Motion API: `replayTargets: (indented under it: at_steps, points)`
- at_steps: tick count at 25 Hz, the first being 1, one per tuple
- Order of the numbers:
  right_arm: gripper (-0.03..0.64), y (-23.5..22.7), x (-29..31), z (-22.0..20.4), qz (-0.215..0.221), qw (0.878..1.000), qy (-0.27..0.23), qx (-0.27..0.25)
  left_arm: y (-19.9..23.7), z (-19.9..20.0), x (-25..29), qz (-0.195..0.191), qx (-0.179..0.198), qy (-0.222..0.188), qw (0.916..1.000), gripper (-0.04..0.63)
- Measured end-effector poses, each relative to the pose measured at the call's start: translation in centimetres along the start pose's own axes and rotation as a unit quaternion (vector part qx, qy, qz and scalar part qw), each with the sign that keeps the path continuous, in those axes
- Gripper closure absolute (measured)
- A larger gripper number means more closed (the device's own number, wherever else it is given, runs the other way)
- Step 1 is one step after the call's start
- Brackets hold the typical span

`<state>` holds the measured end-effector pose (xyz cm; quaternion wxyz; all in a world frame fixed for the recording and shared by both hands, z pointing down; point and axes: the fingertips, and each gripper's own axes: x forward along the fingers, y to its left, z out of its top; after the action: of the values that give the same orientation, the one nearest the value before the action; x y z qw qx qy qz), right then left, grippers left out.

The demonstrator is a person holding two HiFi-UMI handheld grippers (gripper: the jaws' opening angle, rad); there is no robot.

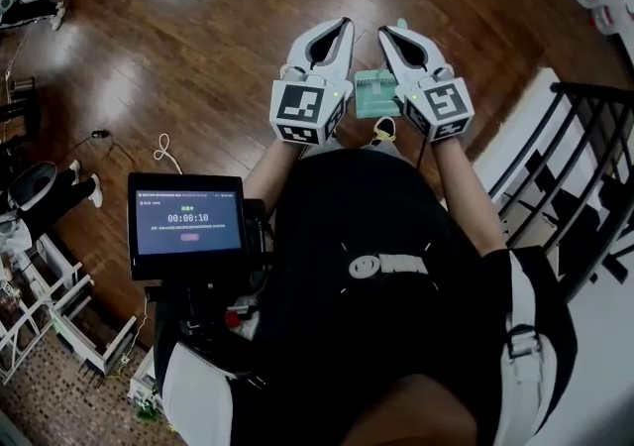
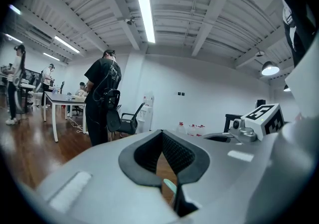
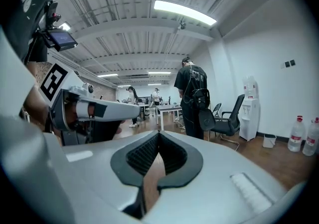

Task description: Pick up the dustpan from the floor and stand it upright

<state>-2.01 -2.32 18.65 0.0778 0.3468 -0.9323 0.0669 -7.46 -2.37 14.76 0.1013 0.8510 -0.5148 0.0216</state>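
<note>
In the head view a pale green dustpan (image 1: 374,95) shows on the wooden floor (image 1: 198,38), seen in the gap between my two raised grippers. Whether it lies flat or stands I cannot tell. My left gripper (image 1: 346,24) is shut with nothing between its jaws. My right gripper (image 1: 385,32) is shut and empty as well. Both point nearly level, side by side, above the dustpan and apart from it. In the left gripper view the left gripper (image 2: 162,132) has its pads meeting, and a sliver of pale green shows below them. The right gripper (image 3: 159,133) is closed in its own view.
A tablet screen (image 1: 186,221) is mounted at my left. A black railing (image 1: 594,167) runs along the right. A cable (image 1: 166,149) lies on the floor. A person in black (image 2: 102,96) stands by an office chair (image 2: 127,121) and a table (image 2: 62,99). Water bottles (image 3: 298,136) line the wall.
</note>
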Motion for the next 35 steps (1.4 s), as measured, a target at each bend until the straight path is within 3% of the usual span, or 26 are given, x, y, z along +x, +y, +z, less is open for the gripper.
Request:
replayTargets:
  at_steps: [5,20,35]
  points:
    - [0.614,-0.6,-0.8,1.2,0.002,1.000,-0.011,-0.001,-0.9,0.6,0.5,-0.004,-0.003,0.001,1.0000,0.577]
    - [0.615,0.6,-2.1,0.2,-0.045,0.998,-0.006,-0.044,-1.8,0.5,-0.3,-0.032,-0.002,-0.006,0.9995,0.577]
    - [0.615,0.6,-2.2,1.0,-0.045,0.997,-0.014,-0.053,-2.2,1.6,0.0,-0.038,0.009,-0.018,0.9991,0.577]
